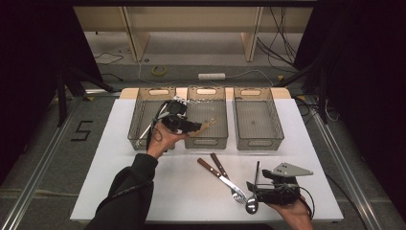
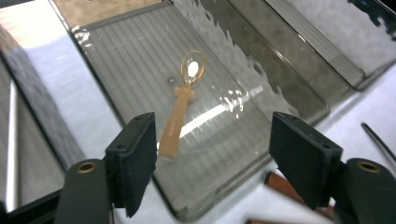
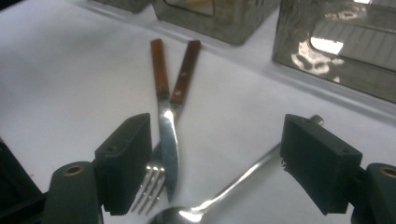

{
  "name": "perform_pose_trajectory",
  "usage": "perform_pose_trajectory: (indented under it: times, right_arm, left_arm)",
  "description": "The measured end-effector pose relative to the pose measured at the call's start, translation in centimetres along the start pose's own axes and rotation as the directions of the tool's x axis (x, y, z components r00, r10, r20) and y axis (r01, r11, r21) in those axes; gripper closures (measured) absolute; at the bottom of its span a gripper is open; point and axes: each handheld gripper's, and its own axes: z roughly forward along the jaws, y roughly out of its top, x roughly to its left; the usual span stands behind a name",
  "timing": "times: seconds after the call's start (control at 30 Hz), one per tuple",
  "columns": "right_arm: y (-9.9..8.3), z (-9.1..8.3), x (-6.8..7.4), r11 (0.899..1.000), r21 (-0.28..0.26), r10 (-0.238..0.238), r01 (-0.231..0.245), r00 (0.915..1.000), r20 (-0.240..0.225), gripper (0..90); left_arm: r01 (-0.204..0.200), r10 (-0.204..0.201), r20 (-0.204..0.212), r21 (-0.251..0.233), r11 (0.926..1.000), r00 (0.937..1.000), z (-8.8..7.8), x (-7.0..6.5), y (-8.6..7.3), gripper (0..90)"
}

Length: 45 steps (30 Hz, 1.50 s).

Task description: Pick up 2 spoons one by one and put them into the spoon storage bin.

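Here my left gripper hangs over the middle bin of three clear mesh-walled bins that stand in a row along the far half of the white worktop. Its jaws gape wide with nothing between them, and the small wooden spoon lies flat on that bin's ribbed floor, bowl toward the far end, apart from both pads.

My right gripper sits low at the near right of the worktop, jaws also spread wide and gripping nothing. Just in front of it lie a wooden-handled knife and a wooden-handled fork, handles crossing so that they fan out toward the bins, and a steel spoon lies beside them at the near edge.

The worktop is a plain white board set on a paler tabletop, framed by metal rails. Beyond it the grey floor carries a roll of yellow tape, a white power strip and loose cables, with pale wooden panels behind. Dark curtains close both sides.
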Motion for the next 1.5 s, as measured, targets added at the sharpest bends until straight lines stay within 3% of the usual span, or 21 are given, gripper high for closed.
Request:
perform_pose_trajectory:
  times: [0.13, 0.53, 0.67, 0.77, 0.87, 1.1, 1.23, 1.4, 1.5]
  right_arm:
    - [0.0, 0.3, -0.1, 0.999, 0.048, 0.012, -0.013, 0.9998, 0.017, 26.2]
    - [0.1, 0.8, -0.5, 0.988, 0.151, 0.026, -0.038, 0.9965, 0.080, 28.6]
    - [0.2, 1.0, -0.5, 0.981, 0.190, 0.016, -0.035, 0.9947, 0.101, 31.7]
    - [0.4, 1.1, -0.5, 0.976, 0.214, 0.010, -0.034, 0.9936, 0.113, 34.6]
    - [0.5, 1.5, -0.4, 0.965, 0.261, -0.024, -0.008, 0.9923, 0.121, 38.1]
    - [1.1, 2.1, -0.2, 0.953, 0.304, -0.019, -0.018, 0.9930, 0.117, 44.6]
    - [1.2, 2.6, -0.2, 0.948, 0.319, -0.012, -0.028, 0.9926, 0.121, 47.4]
    - [1.2, 3.1, -0.2, 0.930, 0.365, -0.011, -0.036, 0.9917, 0.128, 48.6]
    - [1.2, 3.3, -0.2, 0.927, 0.375, -0.024, -0.029, 0.9904, 0.136, 50.0]
  left_arm:
    - [0.001, -0.001, 0.019, -0.003, 1.0000, 0.9998, -1.0, 0.4, -1.5, 27.3]
    - [-0.008, 0.012, 0.046, -0.093, 0.9956, 0.9989, -4.7, 0.5, -5.0, 23.8]
    - [-0.045, 0.048, 0.027, -0.093, 0.9947, 0.9985, -5.8, 0.5, -6.5, 22.1]
    - [-0.022, 0.026, 0.033, -0.113, 0.9934, 0.9991, -6.5, 0.7, -8.1, 21.5]
    - [-0.014, 0.018, 0.028, -0.120, 0.9927, 0.9995, -6.9, 0.6, -9.6, 20.9]
    - [0.003, -0.001, 0.014, -0.142, 0.9899, 0.9999, -8.0, 0.2, -12.5, 20.1]
    - [-0.005, 0.010, 0.033, -0.157, 0.9875, 0.9994, -8.3, -0.3, -13.3, 19.6]
    - [-0.027, 0.034, 0.039, -0.174, 0.9843, 0.9986, -8.6, -0.7, -13.8, 19.0]
    - [-0.029, 0.038, 0.045, -0.183, 0.9827, 0.9983, -8.8, -0.7, -14.0, 18.9]
